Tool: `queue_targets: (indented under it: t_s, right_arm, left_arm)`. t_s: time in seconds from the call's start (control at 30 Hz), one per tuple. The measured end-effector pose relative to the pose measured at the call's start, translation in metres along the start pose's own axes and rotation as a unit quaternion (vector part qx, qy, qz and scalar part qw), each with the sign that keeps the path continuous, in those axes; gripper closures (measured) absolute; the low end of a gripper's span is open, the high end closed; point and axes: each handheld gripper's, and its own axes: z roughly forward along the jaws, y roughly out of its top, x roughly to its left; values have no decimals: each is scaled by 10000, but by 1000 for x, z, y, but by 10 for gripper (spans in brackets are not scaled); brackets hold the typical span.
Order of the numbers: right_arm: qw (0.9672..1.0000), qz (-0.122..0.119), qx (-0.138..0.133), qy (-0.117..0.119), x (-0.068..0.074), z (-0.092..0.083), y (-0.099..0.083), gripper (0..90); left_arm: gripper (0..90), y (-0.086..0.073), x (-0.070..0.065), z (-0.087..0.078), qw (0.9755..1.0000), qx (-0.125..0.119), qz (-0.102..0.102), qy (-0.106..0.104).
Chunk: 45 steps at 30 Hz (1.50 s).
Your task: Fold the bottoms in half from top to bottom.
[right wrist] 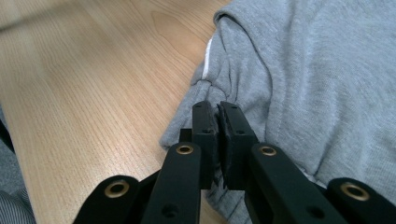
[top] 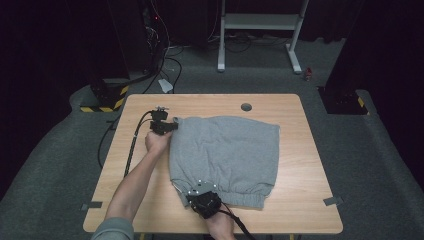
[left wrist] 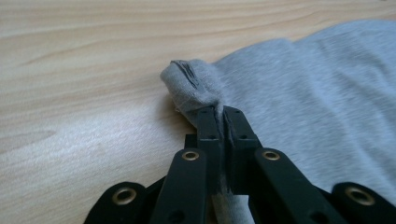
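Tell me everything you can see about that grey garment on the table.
The garment is soft grey sweatshirt-like knit, lying mostly flat on the wooden table, with a ribbed band along its near edge. A bit of white shows at a seam. The left gripper pinches its far-left corner, bunched into a small knob, and the right gripper clamps a fold at the near-left corner. Light wrinkles run across the fabric.

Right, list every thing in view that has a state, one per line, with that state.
Grey sweatshirt-fabric garment: lying mostly flat on the table, pinched at two edges along its left side.
Left gripper: shut on the garment's far corner, cloth bunched at the tips.
Right gripper: shut on the garment's near hem edge.
Light wooden table: bearing the garment, round cable hole uncovered.
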Motion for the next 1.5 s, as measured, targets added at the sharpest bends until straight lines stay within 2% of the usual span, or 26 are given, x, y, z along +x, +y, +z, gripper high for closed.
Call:
queue_targets:
  t_s: [0.13, 0.3, 0.47, 0.53, 0.6, 0.7, 0.8, 0.87, 1.13, 1.2, 1.37, 1.5]
  right_arm:
    - [10000, -83, -29, -10, 1, -1, 1, 859]
    - [10000, -61, -45, 31, 1, -6, 4, 860]
    - [9999, -117, -118, 49, 1, -15, 10, 861]
    - [9999, -60, -119, 87, 0, -17, 12, 861]
    - [9999, -16, -119, 122, 0, -19, 14, 861]
    - [9998, -11, -121, 180, -1, -24, 19, 862]
    - [9997, -91, -65, 233, -3, -30, 25, 862]
    - [9996, -104, -51, 255, -4, -32, 26, 862]
    - [9988, -255, -85, 420, -3, -35, 34, 862]
    - [9985, -304, -129, 439, -2, -34, 34, 863]
    - [9974, -395, -135, 582, 0, -26, 37, 863]
    - [9963, -510, -236, 649, 2, -27, 40, 863]
  left_arm:
    - [866, 7, -1, -10, 9998, -152, 77, -91]
    - [866, 12, 2, -25, 9992, -328, 79, -194]
    - [866, 17, 7, -36, 9987, -452, -21, -252]
    - [866, 19, 8, -38, 9983, -504, -93, -282]
    - [866, 21, 11, -41, 9974, -562, -251, -364]
    - [866, 20, 13, -42, 9974, -517, -343, -374]
    - [866, 21, 14, -46, 9967, -573, -413, -410]
    - [867, 22, 14, -51, 9967, -628, -347, -385]
    - [868, 23, 22, -64, 9963, -680, -438, -285]
    - [869, 22, 23, -68, 9969, -681, -315, -235]
    - [869, 20, 31, -79, 9959, -770, -413, -219]
    - [869, 17, 39, -90, 9958, -785, -446, -118]
